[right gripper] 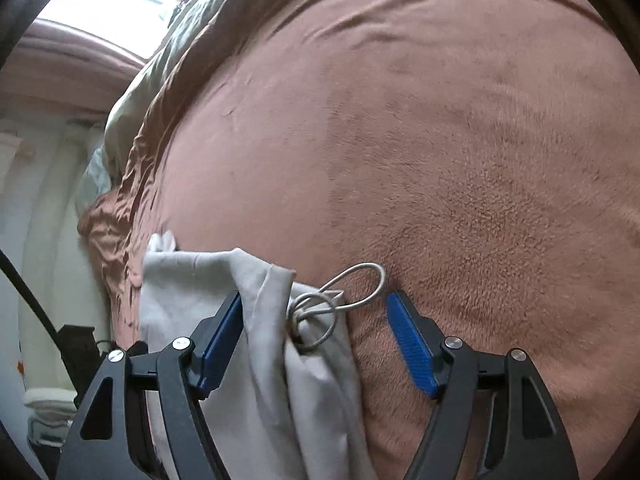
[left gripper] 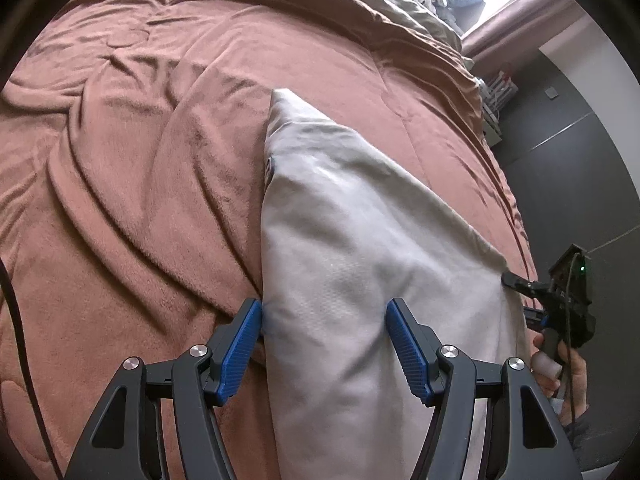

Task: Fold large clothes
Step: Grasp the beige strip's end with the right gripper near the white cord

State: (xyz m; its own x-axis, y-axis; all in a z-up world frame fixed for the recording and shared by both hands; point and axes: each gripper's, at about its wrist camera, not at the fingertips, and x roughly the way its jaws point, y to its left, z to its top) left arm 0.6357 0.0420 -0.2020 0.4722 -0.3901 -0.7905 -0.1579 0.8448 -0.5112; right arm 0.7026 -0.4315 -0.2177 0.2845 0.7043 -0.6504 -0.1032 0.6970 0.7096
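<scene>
A light grey garment (left gripper: 352,264) lies lengthwise on a rust-brown plush blanket (left gripper: 140,168). My left gripper (left gripper: 324,316) is open, its blue pads straddling the garment's near part. My right gripper (right gripper: 314,312) is open over the garment's bunched waist edge (right gripper: 260,320), where a grey drawstring loop (right gripper: 360,284) lies between the fingers on the blanket (right gripper: 440,140). The right gripper also shows in the left wrist view (left gripper: 532,296), at the garment's right edge, with the person's hand behind it.
An olive-brown cover (left gripper: 360,4) lies bunched at the bed's far end. The bed's edge runs near my right gripper, with grey floor (left gripper: 568,184) beyond. A white curved furniture piece (right gripper: 44,208) stands off the bed's side. A black cable (left gripper: 20,340) hangs at left.
</scene>
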